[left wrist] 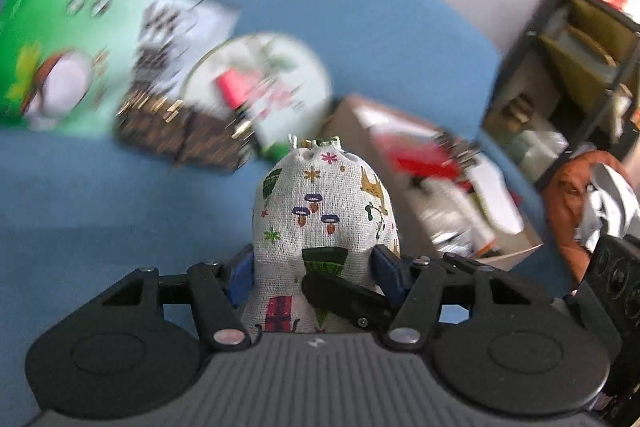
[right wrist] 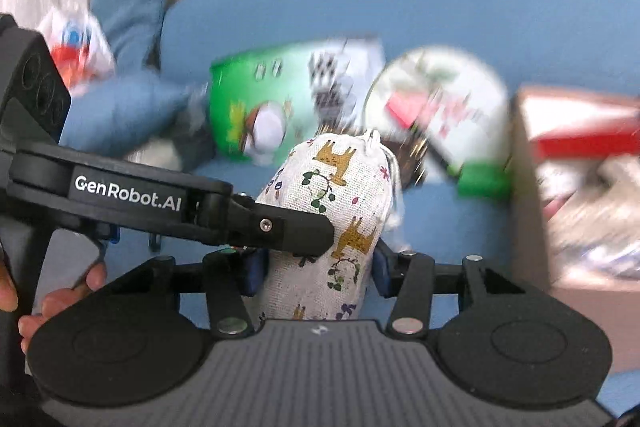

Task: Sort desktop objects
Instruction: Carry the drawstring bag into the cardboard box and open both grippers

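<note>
1. Black jaws of my left gripper [left wrist: 314, 269] press their blue pads against both sides of a small off-white linen drawstring pouch printed with coloured animals and plants [left wrist: 320, 211], closed to about half their spread on its lower body.
2. My right gripper [right wrist: 320, 267] clamps the same pouch [right wrist: 332, 203] from its own side, blue pads against the cloth, at a similar half spread.
3. Both grippers tilt gently downward, and one finger of each crosses in front of the pouch in the other's view; a bare hand [right wrist: 60, 295] wraps the left handle.
4. The pouch stands upright between the pads, plump, its gathered neck and white cord at the top, lifted off the blue cushioned surface [left wrist: 380, 7].
5. Beyond it, blurred, lie a dark brown patterned flat item [left wrist: 180, 131], a green snack packet showing a halved coconut [left wrist: 60, 67], and a round white plate-like disc with red and green print [left wrist: 260, 83].
6. To the right sits a brown cardboard box holding red and white packets [left wrist: 440, 187].
7. Farther right stands a dark shelf unit [left wrist: 580, 67].
</note>
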